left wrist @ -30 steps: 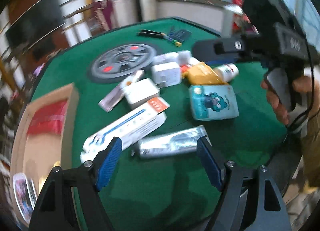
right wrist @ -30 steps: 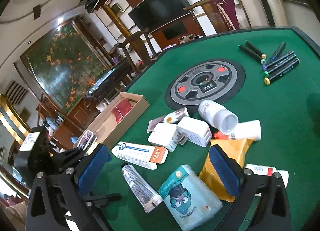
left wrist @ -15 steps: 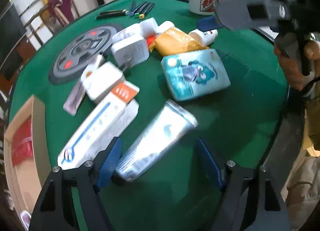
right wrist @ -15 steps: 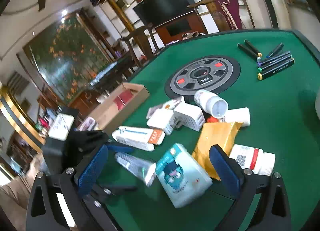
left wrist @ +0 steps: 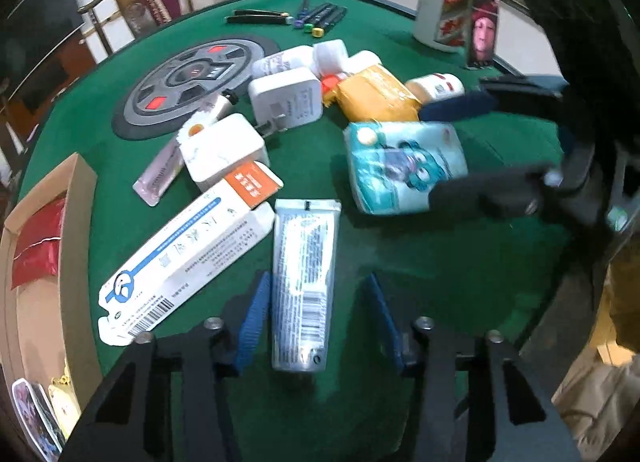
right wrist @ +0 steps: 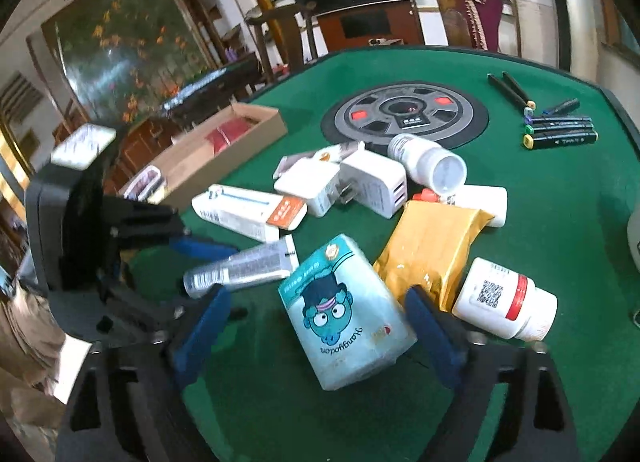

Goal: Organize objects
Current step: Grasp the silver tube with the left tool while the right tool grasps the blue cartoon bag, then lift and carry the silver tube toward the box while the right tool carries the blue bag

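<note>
A silver tube (left wrist: 304, 282) lies lengthwise on the green table (left wrist: 460, 282), between the blue pads of my left gripper (left wrist: 316, 282). The jaws are closing; the left pad (left wrist: 252, 318) is at the tube's side and the right pad stands a little off it. A teal pack with a cartoon face (right wrist: 344, 318) lies between the pads of my right gripper (right wrist: 316, 294), whose jaws are also closing. The right pad (right wrist: 430, 330) is close to the pack, and the left pad is apart from it. Each gripper shows in the other's view: the right gripper (left wrist: 452, 150), the left gripper (right wrist: 192, 262).
A long white carton (left wrist: 188, 258), white chargers (left wrist: 288, 102), a yellow pouch (right wrist: 432, 254), pill bottles (right wrist: 504, 302) and markers (right wrist: 560, 134) crowd the table. A cardboard box (left wrist: 76, 222) holding a red packet stands at the left. A grey disc (left wrist: 188, 82) sits mid-table, with the table's edge close below.
My left gripper has sunk over the silver tube and its jaws have narrowed around it. My right gripper has dropped over the teal pack, rolled, and begun to narrow.
</note>
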A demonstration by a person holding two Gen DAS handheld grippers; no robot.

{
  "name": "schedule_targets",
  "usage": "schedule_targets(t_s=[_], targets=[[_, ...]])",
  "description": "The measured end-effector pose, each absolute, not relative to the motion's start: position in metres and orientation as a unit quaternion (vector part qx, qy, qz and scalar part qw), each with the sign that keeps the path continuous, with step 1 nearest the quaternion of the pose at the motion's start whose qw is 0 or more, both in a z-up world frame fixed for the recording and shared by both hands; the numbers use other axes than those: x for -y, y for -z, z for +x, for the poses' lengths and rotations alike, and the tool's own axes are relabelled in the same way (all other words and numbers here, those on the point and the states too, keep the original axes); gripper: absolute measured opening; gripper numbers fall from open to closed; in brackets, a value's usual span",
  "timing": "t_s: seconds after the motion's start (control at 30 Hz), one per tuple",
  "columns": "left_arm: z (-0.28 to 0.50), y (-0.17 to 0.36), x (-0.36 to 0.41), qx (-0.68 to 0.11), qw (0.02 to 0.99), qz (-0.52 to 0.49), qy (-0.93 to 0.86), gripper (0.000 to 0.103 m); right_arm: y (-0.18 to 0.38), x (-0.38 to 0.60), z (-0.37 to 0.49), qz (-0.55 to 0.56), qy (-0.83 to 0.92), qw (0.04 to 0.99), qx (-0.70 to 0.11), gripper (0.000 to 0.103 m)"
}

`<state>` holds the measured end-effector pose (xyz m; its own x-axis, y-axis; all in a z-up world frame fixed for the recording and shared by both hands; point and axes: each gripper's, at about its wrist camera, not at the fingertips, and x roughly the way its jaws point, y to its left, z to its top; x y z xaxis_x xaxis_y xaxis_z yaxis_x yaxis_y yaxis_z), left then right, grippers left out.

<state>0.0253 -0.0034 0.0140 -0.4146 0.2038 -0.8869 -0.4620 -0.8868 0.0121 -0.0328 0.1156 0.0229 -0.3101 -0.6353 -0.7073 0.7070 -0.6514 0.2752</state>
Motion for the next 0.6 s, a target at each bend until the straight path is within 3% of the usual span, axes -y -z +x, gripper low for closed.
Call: schedule_targets(t_s=[0.03, 0.37, 0.6], targets=[[0.026, -0.015, 0.005, -0.127, 0.195, -0.504, -0.832, 0.030, -0.022, -0.114, -0.031, 0.417, 0.808, 0.414, -0.051, 0.085], [0.039, -0.017, 0.033, -0.076, 0.158, -0.514, -0.839, 0.030, -0.007, -0.079, -0.015, 0.419, 0.800, 0.393, -0.173, 0.085], [0.044, -0.016, 0.034, -0.065, 0.151, -0.501, -0.850, 0.030, -0.004, -0.076, -0.014, 0.421, 0.799, 0.380, -0.199, 0.078]])
